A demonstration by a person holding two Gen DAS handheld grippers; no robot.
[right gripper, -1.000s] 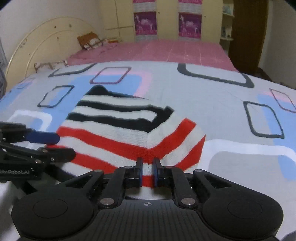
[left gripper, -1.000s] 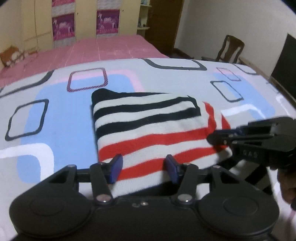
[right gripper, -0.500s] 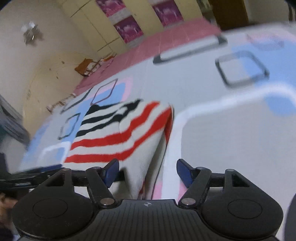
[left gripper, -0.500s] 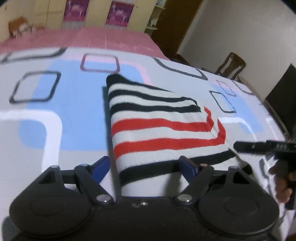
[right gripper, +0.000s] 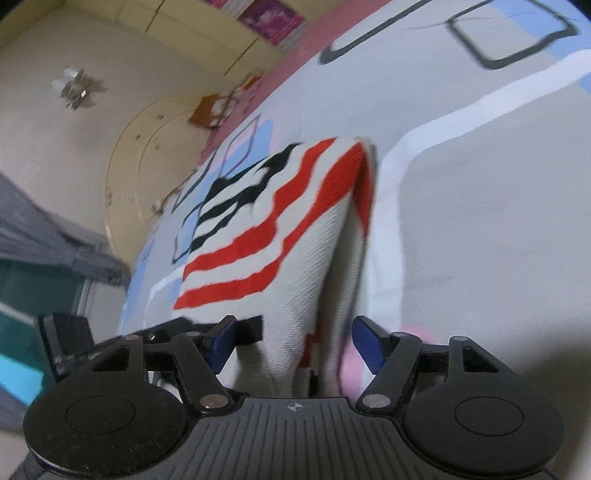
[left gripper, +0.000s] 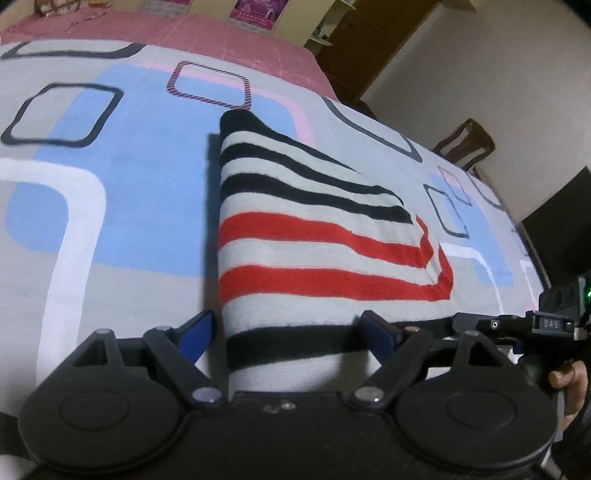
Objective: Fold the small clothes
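A folded knit garment (left gripper: 314, 236) with black, white and red stripes lies flat on the patterned bedsheet (left gripper: 110, 206). My left gripper (left gripper: 288, 332) is open at the garment's near edge; the black-striped hem lies between its blue pads without being pressed. My right gripper (left gripper: 517, 325) comes in from the right at the garment's near right corner, held by a hand (left gripper: 569, 376). In the right wrist view the right gripper (right gripper: 295, 341) is open too, with the garment's folded side edge (right gripper: 295, 236) loose between its fingers. The left gripper (right gripper: 70, 339) shows at the left there.
The sheet covers a wide surface, with a pink bedspread (left gripper: 184, 33) beyond it. A wooden chair (left gripper: 465, 144) and a dark door (left gripper: 369, 48) stand at the far right. A rounded headboard (right gripper: 147, 155) rises at the far end of the bed.
Both grippers have opened and let go of the garment, which now lies flat. Both have rolled; the right one has shifted to the garment's right side and dropped lower.
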